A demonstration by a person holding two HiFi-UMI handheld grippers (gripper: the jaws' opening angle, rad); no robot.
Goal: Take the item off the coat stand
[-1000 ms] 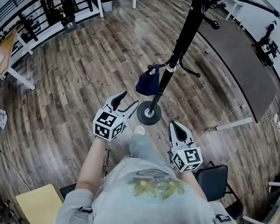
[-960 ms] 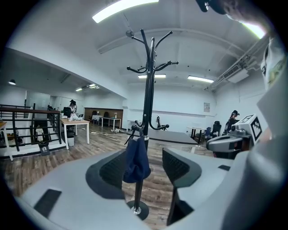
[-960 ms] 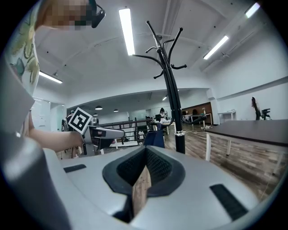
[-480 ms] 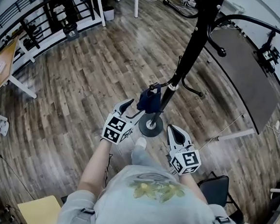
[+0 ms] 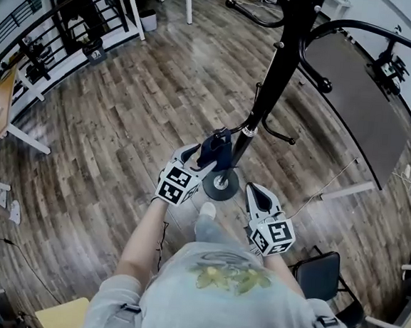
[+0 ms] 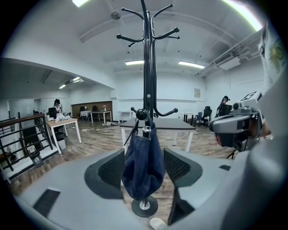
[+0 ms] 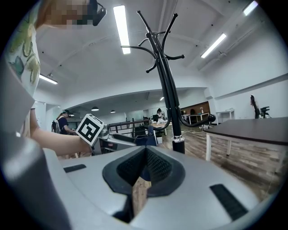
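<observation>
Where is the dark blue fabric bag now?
The bag hangs at the head view's centre, on a low hook of the black coat stand, left of its pole.

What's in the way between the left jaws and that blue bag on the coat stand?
Nothing visible. The left gripper has just been opening its jaws, and the blue bag, hanging from a low hook, shows right between them. Only the stand's pole rises close behind the bag.

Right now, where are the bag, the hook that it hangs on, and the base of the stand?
bag [image 6: 144,164]: left gripper view, middle of the blue cloth.
hook [image 6: 141,114]: left gripper view, its round knob.
base [image 5: 228,192]: head view, the round foot plate.
</observation>
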